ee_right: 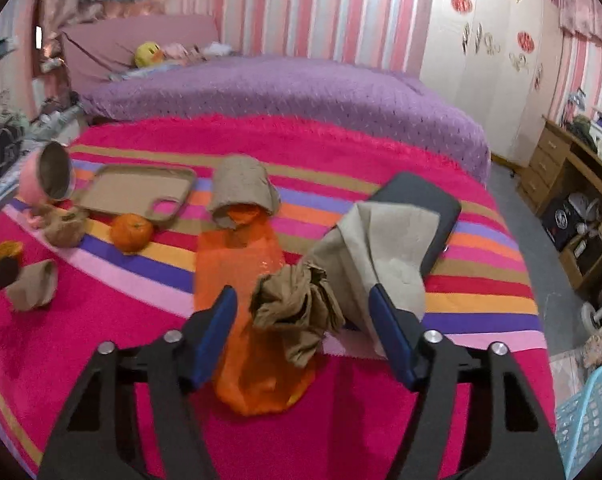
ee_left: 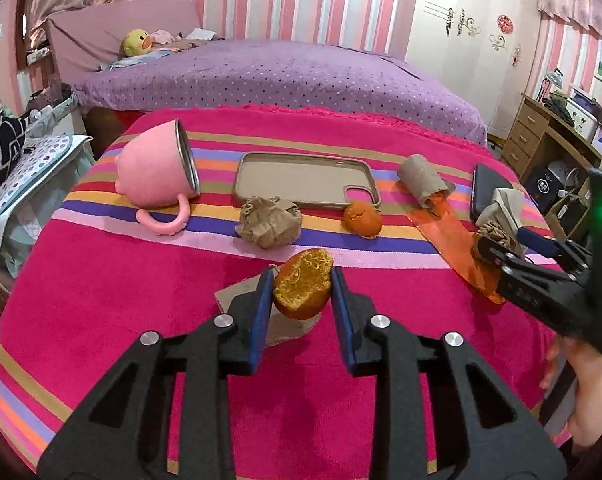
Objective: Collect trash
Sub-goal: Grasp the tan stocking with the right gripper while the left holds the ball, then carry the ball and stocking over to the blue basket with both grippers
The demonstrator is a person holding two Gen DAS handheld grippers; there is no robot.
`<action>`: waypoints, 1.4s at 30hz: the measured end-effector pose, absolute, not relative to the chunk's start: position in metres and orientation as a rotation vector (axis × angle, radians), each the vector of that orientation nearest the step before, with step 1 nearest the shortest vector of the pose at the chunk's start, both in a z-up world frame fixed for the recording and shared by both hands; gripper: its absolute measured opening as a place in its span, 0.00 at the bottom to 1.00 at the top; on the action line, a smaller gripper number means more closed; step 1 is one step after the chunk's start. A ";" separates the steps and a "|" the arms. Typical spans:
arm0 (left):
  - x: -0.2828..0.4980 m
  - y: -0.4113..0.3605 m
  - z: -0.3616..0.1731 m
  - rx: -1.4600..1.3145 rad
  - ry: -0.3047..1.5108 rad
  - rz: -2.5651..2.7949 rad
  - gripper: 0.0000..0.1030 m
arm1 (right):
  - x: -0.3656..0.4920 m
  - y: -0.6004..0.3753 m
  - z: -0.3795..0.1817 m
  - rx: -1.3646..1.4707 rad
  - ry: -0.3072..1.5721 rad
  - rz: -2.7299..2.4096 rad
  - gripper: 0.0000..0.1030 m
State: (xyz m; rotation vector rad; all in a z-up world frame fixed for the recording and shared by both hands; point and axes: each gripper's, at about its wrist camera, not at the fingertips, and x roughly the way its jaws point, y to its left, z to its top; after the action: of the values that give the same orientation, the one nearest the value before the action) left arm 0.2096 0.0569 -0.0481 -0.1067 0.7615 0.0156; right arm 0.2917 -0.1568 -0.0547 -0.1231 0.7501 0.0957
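My left gripper (ee_left: 301, 284) is shut on an orange peel (ee_left: 303, 288), held just above a piece of brown card (ee_left: 241, 292) on the striped pink cloth. My right gripper (ee_right: 303, 312) is open around a crumpled brown paper wad (ee_right: 297, 308) that lies on an orange plastic sheet (ee_right: 245, 280); its jaws stand apart from the wad. The right gripper also shows in the left wrist view (ee_left: 497, 248). Other trash lies farther back: a crumpled paper ball (ee_left: 269, 222), a cardboard tube (ee_left: 423, 180) and a folded grey paper (ee_right: 385, 240).
A tipped pink mug (ee_left: 157, 176), a beige phone case (ee_left: 305, 178), a whole tangerine (ee_left: 363, 220) and a dark phone (ee_right: 425, 208) lie on the cloth. A blue plastic basket (ee_right: 589, 416) stands on the floor at the right. A purple bed lies behind.
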 end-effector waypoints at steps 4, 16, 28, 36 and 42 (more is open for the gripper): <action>0.209 0.059 -0.049 -0.114 0.765 0.017 0.27 | 0.293 -0.164 -0.059 -0.063 0.770 0.140 0.41; 0.194 0.032 -0.050 -0.114 0.768 0.013 0.27 | 0.213 -0.210 -0.035 -0.059 0.641 0.105 0.41; 0.170 -0.039 -0.055 -0.041 0.758 -0.028 0.27 | 0.174 -0.273 -0.035 -0.068 0.611 0.029 0.41; 0.162 -0.079 -0.057 -0.028 0.743 -0.049 0.27 | 0.168 -0.298 -0.034 -0.046 0.603 0.031 0.41; 0.160 -0.103 -0.061 -0.005 0.738 -0.060 0.27 | 0.160 -0.328 -0.031 -0.036 0.593 0.007 0.41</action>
State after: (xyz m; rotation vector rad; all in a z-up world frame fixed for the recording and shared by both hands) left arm 0.1603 -0.1033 -0.0612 -0.0049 0.7384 -0.0598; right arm 0.1601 -0.3275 -0.0312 -0.0358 0.5930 0.0075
